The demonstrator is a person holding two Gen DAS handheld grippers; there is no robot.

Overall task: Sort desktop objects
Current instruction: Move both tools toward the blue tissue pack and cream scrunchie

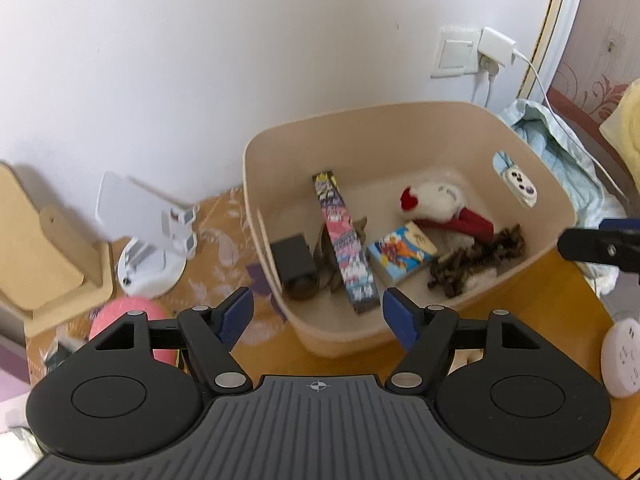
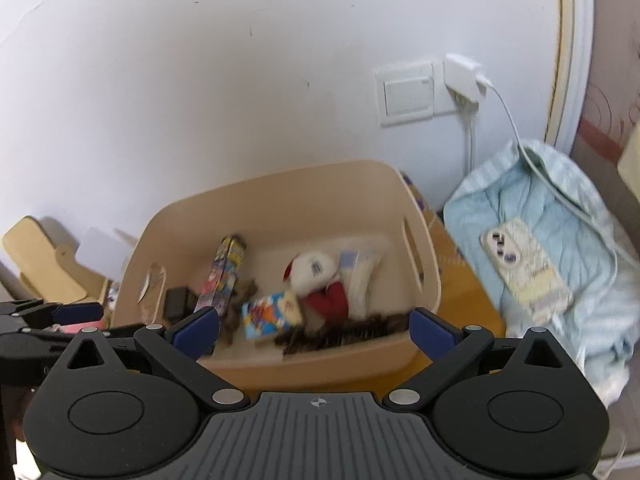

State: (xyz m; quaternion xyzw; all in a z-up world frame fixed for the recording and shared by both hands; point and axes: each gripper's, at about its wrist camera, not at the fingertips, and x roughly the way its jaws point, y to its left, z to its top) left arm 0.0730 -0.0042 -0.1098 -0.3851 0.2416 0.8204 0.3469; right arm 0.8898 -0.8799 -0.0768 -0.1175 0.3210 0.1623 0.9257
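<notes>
- The left tool point(image 1: 318, 314) hangs above the near rim of the beige bin point(image 1: 460, 120), its blue pads spread, nothing between them.
- The right tool point(image 2: 314, 330) is spread wide over the same bin, also empty.
- The bin stands on the orange tabletop point(image 1: 560, 280) by the white wall.
- Inside it lie a long patterned box point(image 1: 344, 240), a small black box point(image 1: 294, 258), a colourful cartoon packet point(image 1: 400, 254), a white-and-red plush toy point(image 1: 440, 204) and a dark fuzzy item point(image 1: 476, 260).
- Print on the box and the packet is too blurred to read.
- A phone point(image 2: 524, 268) rests on a pale blue cloth point(image 2: 568, 216) right of the bin.
</notes>
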